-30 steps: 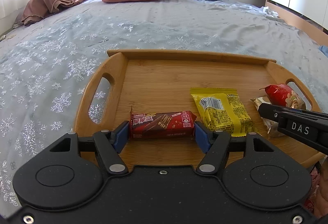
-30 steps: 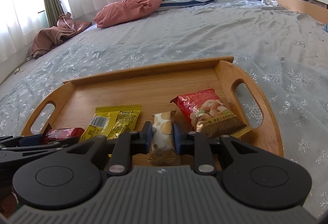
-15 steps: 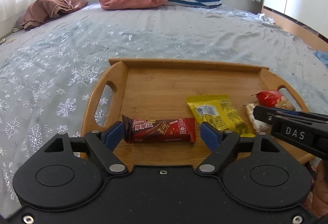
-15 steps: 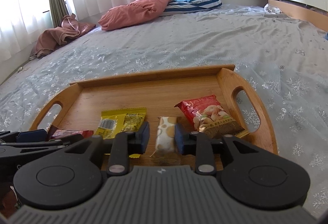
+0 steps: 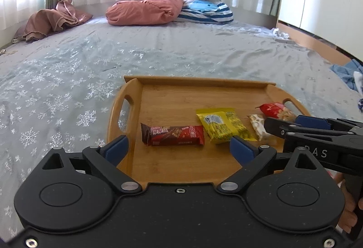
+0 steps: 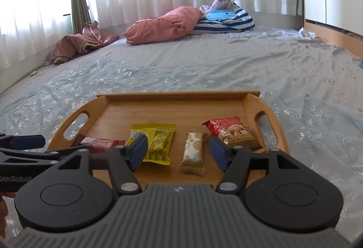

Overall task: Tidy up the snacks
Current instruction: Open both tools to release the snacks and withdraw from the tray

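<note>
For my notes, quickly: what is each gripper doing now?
Left gripper: jaws opening, holding nothing.
Right gripper: jaws opening, holding nothing.

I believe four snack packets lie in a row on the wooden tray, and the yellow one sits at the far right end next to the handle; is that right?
Not quite. Four packets do lie in a row on the wooden tray, but the yellow packet is second from the left. The right wrist view shows the red peanut packet at the right end by the handle, with the white bar between them and the dark red bar leftmost.
</note>
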`<state>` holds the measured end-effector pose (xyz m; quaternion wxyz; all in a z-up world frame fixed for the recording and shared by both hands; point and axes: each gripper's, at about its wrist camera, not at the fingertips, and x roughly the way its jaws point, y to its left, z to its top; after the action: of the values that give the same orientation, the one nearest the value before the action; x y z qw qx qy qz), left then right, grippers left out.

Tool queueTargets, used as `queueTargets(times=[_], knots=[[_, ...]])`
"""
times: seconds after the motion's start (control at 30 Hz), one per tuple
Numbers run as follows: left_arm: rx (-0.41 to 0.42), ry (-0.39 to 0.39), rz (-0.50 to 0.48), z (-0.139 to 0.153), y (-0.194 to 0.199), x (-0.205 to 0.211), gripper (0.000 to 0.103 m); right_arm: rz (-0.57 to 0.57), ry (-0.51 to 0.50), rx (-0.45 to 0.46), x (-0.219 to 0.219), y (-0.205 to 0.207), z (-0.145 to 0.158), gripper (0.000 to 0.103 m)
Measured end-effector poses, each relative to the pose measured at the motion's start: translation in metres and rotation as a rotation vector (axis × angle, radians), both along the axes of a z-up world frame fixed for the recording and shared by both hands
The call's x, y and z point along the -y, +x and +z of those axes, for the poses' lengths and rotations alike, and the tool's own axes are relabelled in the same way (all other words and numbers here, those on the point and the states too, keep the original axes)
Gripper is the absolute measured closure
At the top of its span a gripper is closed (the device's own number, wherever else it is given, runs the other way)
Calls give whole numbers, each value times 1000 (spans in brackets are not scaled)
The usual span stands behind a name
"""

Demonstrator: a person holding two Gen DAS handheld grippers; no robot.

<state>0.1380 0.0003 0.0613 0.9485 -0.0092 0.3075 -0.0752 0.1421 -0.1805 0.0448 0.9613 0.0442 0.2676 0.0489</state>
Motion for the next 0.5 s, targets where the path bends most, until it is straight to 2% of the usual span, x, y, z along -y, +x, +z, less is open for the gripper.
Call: queueTargets(times=[0.2, 0.5], knots=[[-9, -48, -2, -1, -28, -9, 5, 25, -44, 34, 0, -24, 0, 16], [17, -56, 17, -5, -64, -19, 4, 61, -70, 83, 1, -59, -3, 7]])
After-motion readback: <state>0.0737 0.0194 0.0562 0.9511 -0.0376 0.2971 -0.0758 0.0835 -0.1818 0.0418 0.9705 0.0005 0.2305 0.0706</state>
